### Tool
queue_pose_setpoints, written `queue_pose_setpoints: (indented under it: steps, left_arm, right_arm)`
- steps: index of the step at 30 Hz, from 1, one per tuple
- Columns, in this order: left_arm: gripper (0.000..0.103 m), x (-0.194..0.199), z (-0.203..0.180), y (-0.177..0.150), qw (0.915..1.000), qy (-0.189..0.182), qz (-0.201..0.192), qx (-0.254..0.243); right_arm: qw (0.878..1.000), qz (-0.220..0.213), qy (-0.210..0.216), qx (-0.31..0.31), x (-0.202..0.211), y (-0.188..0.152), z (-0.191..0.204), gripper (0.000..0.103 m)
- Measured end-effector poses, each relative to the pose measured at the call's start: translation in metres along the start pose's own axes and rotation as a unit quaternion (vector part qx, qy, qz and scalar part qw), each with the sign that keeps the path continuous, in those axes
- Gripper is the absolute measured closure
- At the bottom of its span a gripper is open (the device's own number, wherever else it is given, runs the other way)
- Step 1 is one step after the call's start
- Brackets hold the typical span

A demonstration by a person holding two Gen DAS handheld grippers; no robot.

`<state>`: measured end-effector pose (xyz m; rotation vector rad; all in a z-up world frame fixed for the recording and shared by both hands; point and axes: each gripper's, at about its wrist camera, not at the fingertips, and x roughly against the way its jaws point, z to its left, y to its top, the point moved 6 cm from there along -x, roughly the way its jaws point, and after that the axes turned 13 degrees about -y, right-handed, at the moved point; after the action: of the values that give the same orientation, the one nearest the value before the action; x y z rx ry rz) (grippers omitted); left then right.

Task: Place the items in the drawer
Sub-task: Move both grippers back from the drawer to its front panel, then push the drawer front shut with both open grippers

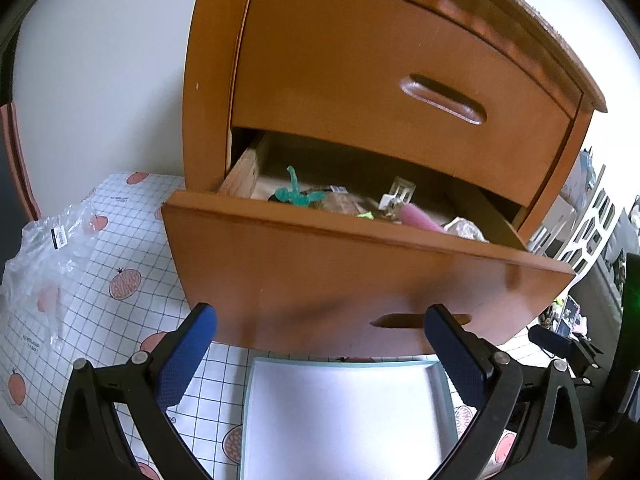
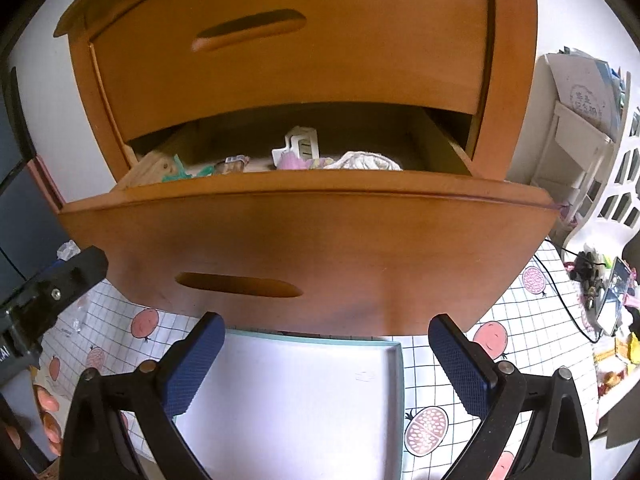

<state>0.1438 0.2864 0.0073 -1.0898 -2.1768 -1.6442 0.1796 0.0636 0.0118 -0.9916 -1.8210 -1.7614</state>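
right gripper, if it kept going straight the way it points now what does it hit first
Most likely the wooden front panel of the open drawer, near its handle slot. The right gripper is open and empty above the white tray; depth is hard to judge.

A plain white wall [image 1: 100, 80] stood behind the wooden cabinet [image 1: 208, 80]; the tablecloth [image 1: 120, 248] under it was a white grid printed with pink fruit; a white openwork shelf [image 2: 616, 184] with papers rose at my right.
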Motion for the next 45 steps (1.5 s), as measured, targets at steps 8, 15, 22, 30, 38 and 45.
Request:
queue_pose_setpoints:
  steps: [8,15,22,30,38,45]
  left_arm:
    - [0.000,-0.016,0.006,-0.002,0.9999,0.004,0.013,0.003]
    - [0.000,-0.027,0.012,-0.001,0.9996,0.007,0.026,0.005]
    - [0.000,-0.036,0.015,0.007,0.9996,0.006,0.027,0.008]
    - [0.000,-0.049,0.014,0.019,0.9995,0.006,0.030,0.006]
    - [0.000,-0.064,0.015,0.029,0.9993,0.007,0.036,0.005]
    - [0.000,-0.077,0.016,0.038,0.9992,0.007,0.039,0.004]
  right_arm:
    - [1.000,0.008,0.001,-0.001,-0.016,0.000,0.002,0.000]
    - [1.000,0.012,0.005,0.002,-0.023,0.004,0.006,0.000]
    - [1.000,0.015,0.003,0.005,-0.029,0.008,0.010,0.000]
    - [1.000,0.014,0.005,0.007,-0.028,0.007,0.012,0.000]
    - [1.000,0.011,0.003,0.011,-0.031,0.015,0.015,0.000]
    - [1.000,0.016,0.000,0.017,-0.042,0.020,0.020,0.000]
